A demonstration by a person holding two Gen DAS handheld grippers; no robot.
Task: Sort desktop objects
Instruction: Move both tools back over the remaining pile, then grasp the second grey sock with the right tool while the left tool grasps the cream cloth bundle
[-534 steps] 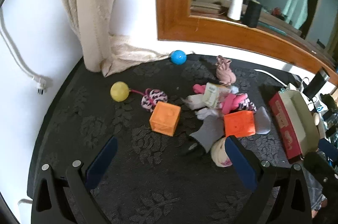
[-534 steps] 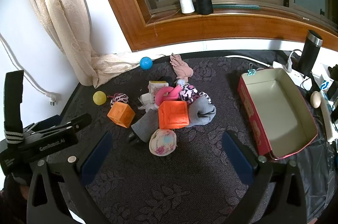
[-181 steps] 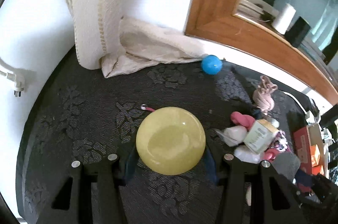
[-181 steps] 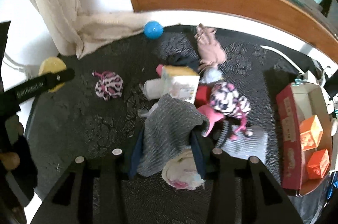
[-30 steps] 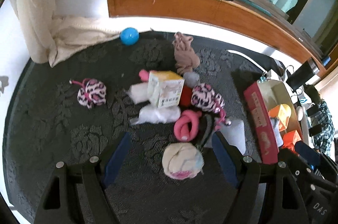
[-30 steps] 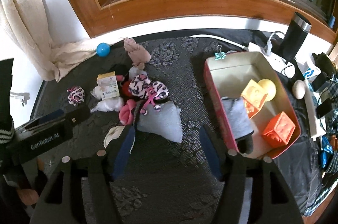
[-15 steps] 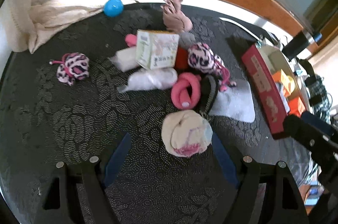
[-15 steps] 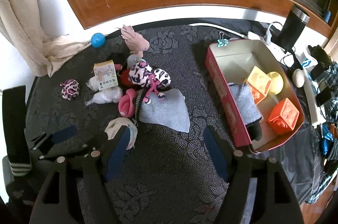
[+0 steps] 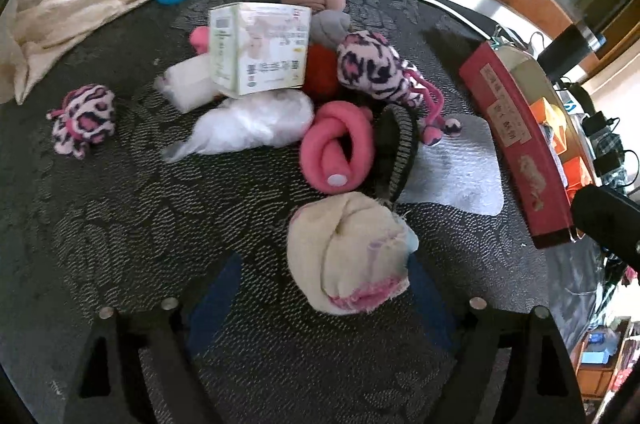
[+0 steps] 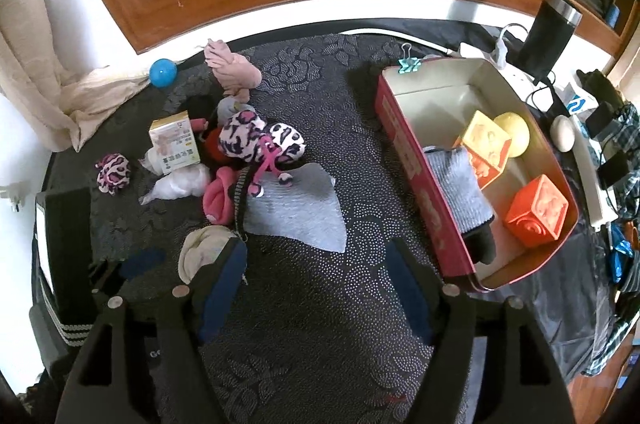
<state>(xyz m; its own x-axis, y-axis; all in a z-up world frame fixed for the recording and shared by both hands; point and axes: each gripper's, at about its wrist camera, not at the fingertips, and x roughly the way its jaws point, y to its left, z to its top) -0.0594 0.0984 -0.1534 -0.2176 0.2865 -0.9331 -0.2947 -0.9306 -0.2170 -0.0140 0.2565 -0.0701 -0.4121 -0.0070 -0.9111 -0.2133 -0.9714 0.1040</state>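
L gripper fingers apart, jaws opening round cream sock ball, pink knot toy at 12; R gripper apart, empty.

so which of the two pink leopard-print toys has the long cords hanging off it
The big leopard-print toy in the pile beside the white carton; pink cords trail from it. The small leopard-print toy lies alone, apart on the cloth.
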